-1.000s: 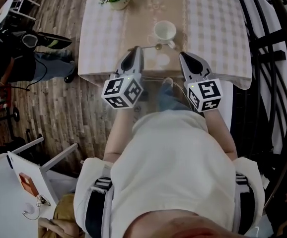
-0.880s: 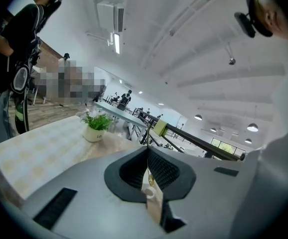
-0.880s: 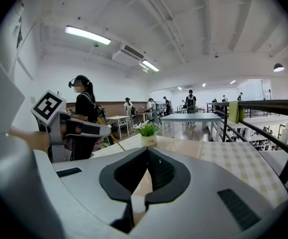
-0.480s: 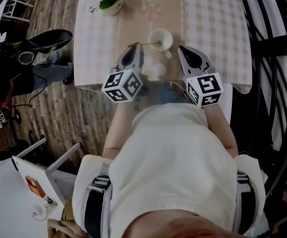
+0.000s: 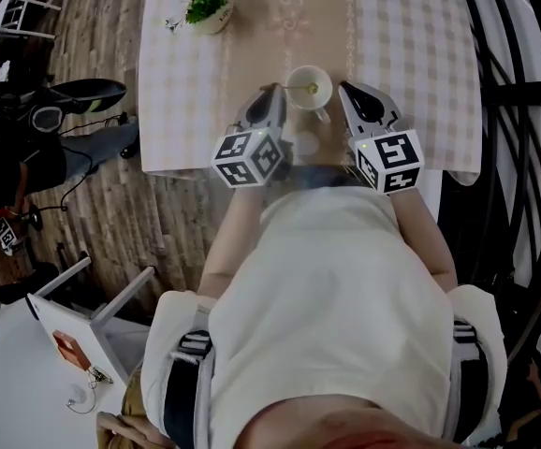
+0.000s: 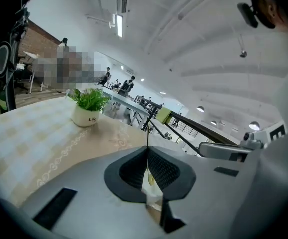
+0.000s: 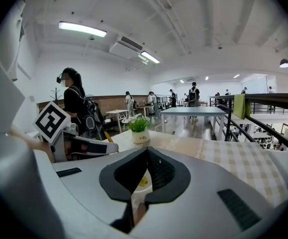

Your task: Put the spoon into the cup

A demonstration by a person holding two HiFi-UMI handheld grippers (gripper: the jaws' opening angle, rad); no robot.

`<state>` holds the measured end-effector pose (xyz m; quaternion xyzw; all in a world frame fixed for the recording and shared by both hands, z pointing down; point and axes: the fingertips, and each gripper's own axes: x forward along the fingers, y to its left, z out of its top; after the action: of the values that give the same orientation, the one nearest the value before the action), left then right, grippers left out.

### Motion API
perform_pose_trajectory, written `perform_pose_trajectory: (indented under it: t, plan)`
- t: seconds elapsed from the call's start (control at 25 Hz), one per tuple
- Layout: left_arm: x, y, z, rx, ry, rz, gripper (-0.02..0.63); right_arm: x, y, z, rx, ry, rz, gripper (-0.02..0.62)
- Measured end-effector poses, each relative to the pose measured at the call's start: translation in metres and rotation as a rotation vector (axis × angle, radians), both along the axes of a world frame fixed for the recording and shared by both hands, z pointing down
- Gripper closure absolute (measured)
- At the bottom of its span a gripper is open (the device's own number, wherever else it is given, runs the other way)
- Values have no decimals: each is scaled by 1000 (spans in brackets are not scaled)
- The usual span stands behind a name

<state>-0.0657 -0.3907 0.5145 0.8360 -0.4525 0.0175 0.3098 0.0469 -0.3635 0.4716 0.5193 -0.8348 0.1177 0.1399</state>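
Note:
A white cup (image 5: 299,74) stands on the checked tablecloth just beyond both grippers. My left gripper (image 5: 272,93) is shut on the thin handle of the spoon (image 5: 296,88), which lies level and points right. The spoon's bowl is over the cup's mouth. In the left gripper view the handle (image 6: 147,133) rises as a thin line from the closed jaws of the left gripper (image 6: 148,149). My right gripper (image 5: 346,90) sits just right of the cup, shut with nothing in it. In the right gripper view the cup (image 7: 140,187) shows under the right gripper (image 7: 147,150).
A potted plant (image 5: 205,6) stands at the table's far left. The table's (image 5: 182,82) near edge runs under my grippers. A wooden floor with a black stand lies to the left, and dark railings (image 5: 509,110) run along the right.
Both grippers moved forward toward the cup. The spoon's bowl went from short of the cup to over its mouth. The left gripper also shifted right.

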Motion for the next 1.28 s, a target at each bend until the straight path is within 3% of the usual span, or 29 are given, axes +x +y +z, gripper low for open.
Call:
perform_pose_trajectory:
  t: [0.36,0.84,1.28]
  plan:
    - [11,0,32,-61,-38,36,601,-2,-15,15,-42,9,-24,595]
    - [17,-12,47,-74,-90,41,601,3,-35,17,-53,13,-31,595]
    - [17,2,54,-69,-135,70,590,0,-15,23,-58,8,-11,595]
